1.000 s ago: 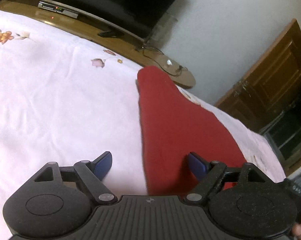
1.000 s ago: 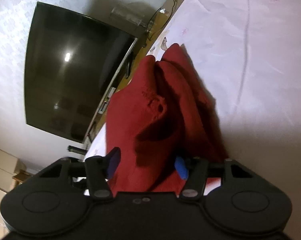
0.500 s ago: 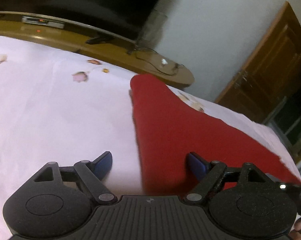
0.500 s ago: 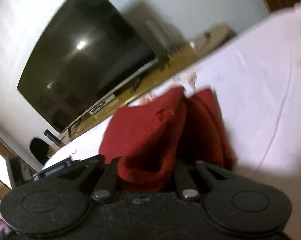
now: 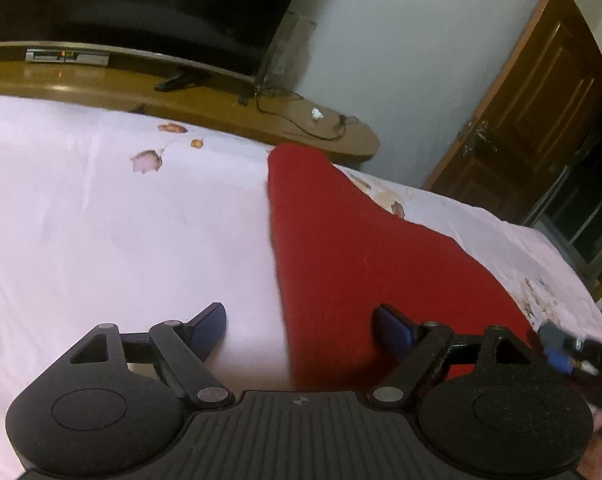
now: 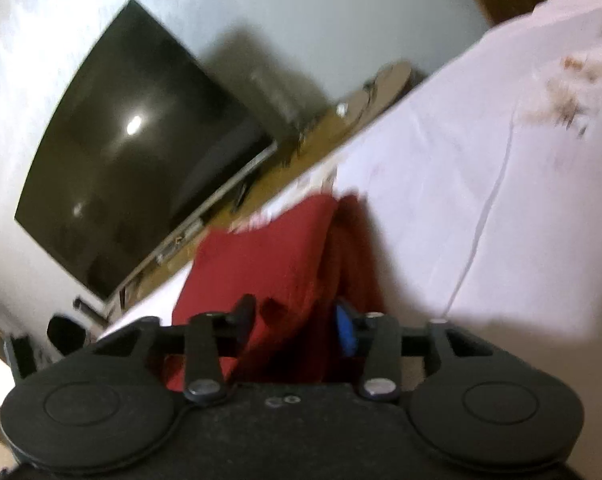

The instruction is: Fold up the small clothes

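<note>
Right wrist view: my right gripper (image 6: 297,326) jaws have just been opening, red garment (image 6: 281,264) between them at lower centre on the bed (image 6: 481,200). My left gripper (image 5: 301,326) jaws stand wide apart.

Both views look forward along a gripper's fingers and somewhat downward, from close above the bed (image 5: 101,240). The left wrist view sits nearly level, facing the bed's far edge, the wooden shelf (image 5: 221,100) and the television (image 5: 141,0). The right wrist view is rolled and blurred. Both share the red garment (image 5: 341,260), the television and the shelf.
</note>
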Demonstrator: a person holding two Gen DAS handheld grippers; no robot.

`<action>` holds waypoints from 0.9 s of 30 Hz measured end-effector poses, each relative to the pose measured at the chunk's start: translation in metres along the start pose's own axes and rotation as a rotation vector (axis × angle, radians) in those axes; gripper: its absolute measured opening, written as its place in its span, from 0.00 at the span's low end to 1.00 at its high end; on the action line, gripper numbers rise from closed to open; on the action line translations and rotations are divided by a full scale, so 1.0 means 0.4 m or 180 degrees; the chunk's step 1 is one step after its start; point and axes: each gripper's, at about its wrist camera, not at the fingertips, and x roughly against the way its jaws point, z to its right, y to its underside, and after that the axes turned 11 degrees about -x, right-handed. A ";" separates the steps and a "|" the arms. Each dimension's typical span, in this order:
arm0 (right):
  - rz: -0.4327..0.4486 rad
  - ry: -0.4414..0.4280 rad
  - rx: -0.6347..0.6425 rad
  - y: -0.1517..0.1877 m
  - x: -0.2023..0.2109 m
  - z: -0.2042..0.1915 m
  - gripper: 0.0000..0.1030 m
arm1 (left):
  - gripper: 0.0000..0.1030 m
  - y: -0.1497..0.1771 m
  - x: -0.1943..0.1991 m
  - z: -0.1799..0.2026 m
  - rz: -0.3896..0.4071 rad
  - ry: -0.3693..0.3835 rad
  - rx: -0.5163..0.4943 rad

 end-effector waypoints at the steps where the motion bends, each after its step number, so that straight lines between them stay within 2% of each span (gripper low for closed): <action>1: 0.0058 0.0009 0.0010 -0.015 0.001 0.009 0.44 | 0.79 -0.004 -0.001 -0.005 -0.0003 0.0005 0.0006; 4: 0.0073 0.0009 0.0195 -0.054 -0.038 -0.002 0.44 | 0.79 -0.022 -0.013 -0.011 -0.0007 0.0010 -0.0033; 7: -0.0122 0.0079 0.0316 -0.067 -0.108 -0.017 0.41 | 0.79 -0.043 -0.041 -0.017 -0.0046 0.0045 -0.0065; 10: -0.0165 0.0124 0.0395 -0.069 -0.157 -0.029 0.31 | 0.79 -0.053 -0.068 -0.011 -0.0121 0.0053 -0.0124; 11: -0.0202 0.0205 0.0456 -0.064 -0.162 -0.033 0.21 | 0.75 -0.055 -0.072 -0.006 -0.0129 0.0054 -0.0142; 12: -0.0217 0.0262 0.0558 -0.060 -0.169 -0.039 0.11 | 0.60 -0.060 -0.071 0.001 -0.0105 0.0080 -0.0188; 14: -0.0041 0.0288 0.0888 -0.048 -0.150 -0.065 0.10 | 0.53 -0.073 -0.059 0.028 0.0013 0.0045 -0.0349; 16: 0.0158 0.0270 0.1123 -0.042 -0.130 -0.088 0.10 | 0.53 -0.082 -0.069 0.057 0.0022 -0.0083 -0.0525; 17: 0.0221 0.0285 0.1187 -0.038 -0.123 -0.091 0.10 | 0.54 -0.081 -0.084 0.061 -0.0035 -0.0113 -0.0554; 18: 0.0250 0.0324 0.1251 -0.032 -0.127 -0.088 0.10 | 0.62 -0.079 -0.100 0.063 -0.0096 -0.0156 -0.0578; 20: 0.0136 0.0585 0.1288 -0.020 -0.170 -0.054 0.10 | 0.74 -0.074 -0.114 0.062 -0.0093 -0.0241 -0.0623; 21: 0.0055 0.0632 0.1192 -0.017 -0.187 -0.028 0.10 | 0.75 -0.073 -0.115 0.055 -0.0101 -0.0228 -0.0575; 22: 0.0079 0.0568 0.1114 -0.017 -0.184 -0.013 0.10 | 0.75 -0.074 -0.115 0.044 -0.0119 -0.0182 -0.0506; 25: 0.0031 0.0625 0.1248 -0.015 -0.181 -0.035 0.14 | 0.75 -0.086 -0.083 0.037 -0.0072 -0.0163 -0.0454; 27: 0.0020 0.0673 0.1314 -0.027 -0.174 -0.057 0.25 | 0.75 -0.089 -0.030 0.042 0.0109 -0.0146 -0.0476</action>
